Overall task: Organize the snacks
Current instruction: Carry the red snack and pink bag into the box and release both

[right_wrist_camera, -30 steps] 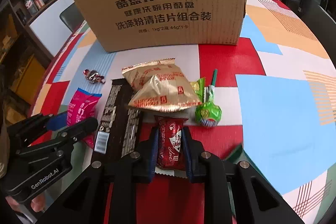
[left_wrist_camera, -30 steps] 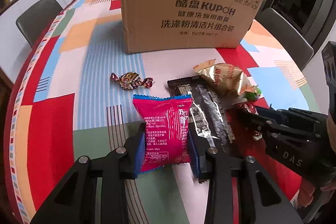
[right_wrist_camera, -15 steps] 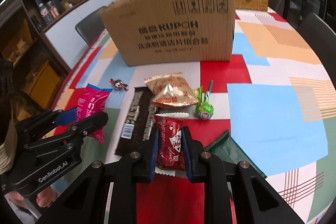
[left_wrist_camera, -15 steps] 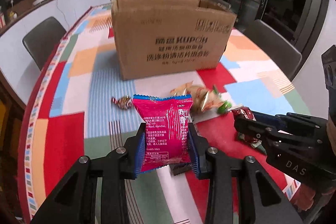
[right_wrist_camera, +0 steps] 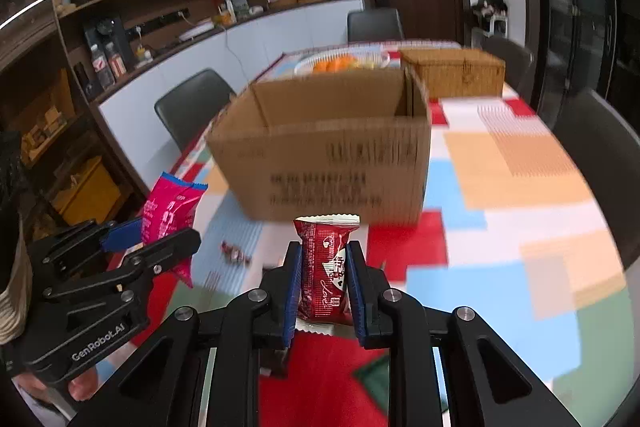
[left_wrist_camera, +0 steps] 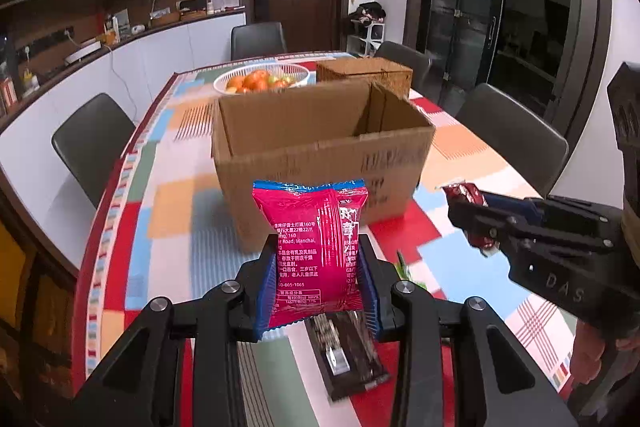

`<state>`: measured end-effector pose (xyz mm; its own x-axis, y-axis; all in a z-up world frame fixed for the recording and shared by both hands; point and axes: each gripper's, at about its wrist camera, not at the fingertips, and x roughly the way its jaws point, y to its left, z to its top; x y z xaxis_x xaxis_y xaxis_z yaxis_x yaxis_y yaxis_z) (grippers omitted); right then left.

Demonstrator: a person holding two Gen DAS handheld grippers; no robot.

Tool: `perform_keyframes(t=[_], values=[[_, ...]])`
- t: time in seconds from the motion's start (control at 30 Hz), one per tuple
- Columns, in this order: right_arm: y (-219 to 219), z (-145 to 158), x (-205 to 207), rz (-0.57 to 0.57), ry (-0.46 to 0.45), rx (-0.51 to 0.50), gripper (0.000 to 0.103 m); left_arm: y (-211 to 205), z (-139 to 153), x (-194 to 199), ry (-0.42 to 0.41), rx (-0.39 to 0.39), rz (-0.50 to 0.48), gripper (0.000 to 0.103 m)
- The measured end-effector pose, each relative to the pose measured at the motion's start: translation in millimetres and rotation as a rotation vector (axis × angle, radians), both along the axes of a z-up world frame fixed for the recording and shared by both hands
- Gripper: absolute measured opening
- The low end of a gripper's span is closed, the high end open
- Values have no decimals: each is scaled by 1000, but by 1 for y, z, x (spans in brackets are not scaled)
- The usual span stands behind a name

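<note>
Here, pink snack packet [left_wrist_camera: 316, 251] clamped upright between left jaws, red candy packet [right_wrist_camera: 323, 269] between right jaws, cardboard box [left_wrist_camera: 320, 151] ahead.

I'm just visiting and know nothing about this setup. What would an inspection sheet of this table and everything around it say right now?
Surface: table under a colourful patchwork cloth.
Job's things: open cardboard box, top flaps open; pink snack packet and red snack packet, both lifted off the table; dark wrapper and small candy lying on the cloth.
Clutter: fruit basket and wicker box behind the cardboard box.
Grippers: left tool shut on the pink packet; right tool shut on the red packet.
Cables: a cord hangs from the counter.
Surroundings: chairs, shelves, dark door.
</note>
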<state>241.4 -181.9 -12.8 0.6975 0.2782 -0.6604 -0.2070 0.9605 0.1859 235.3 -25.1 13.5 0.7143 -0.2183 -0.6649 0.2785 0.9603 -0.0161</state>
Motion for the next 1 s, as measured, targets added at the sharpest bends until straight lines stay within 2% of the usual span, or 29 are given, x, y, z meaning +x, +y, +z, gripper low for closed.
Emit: perform_keyframes(t=[0.33,0.47,0.8,0.87,0.9,0.93,0.97,1.0], values=[[-1,48,57,11,-84,-20,23,-2,43,53,-70,-1,-14,36],[0,57,86,36,-81,6,23,-3,53,78,-76,5,-12,36],[8,62,150,45,-55,-22,23,2,47,143,-20,-8,16,37],[10,61,157,36,-58,-34,23,2,45,153,-21,2,52,45],[10,60,160,31,-60,-38,26,3,44,155,-27,19,85,59],[9,58,164,25,-59,-43,30,4,43,154,-35,27,105,67],[9,57,167,19,-50,-53,43,5,43,150,-52,34,117,67],[8,56,167,9,-50,-57,47,5,43,146,-58,44,117,67]])
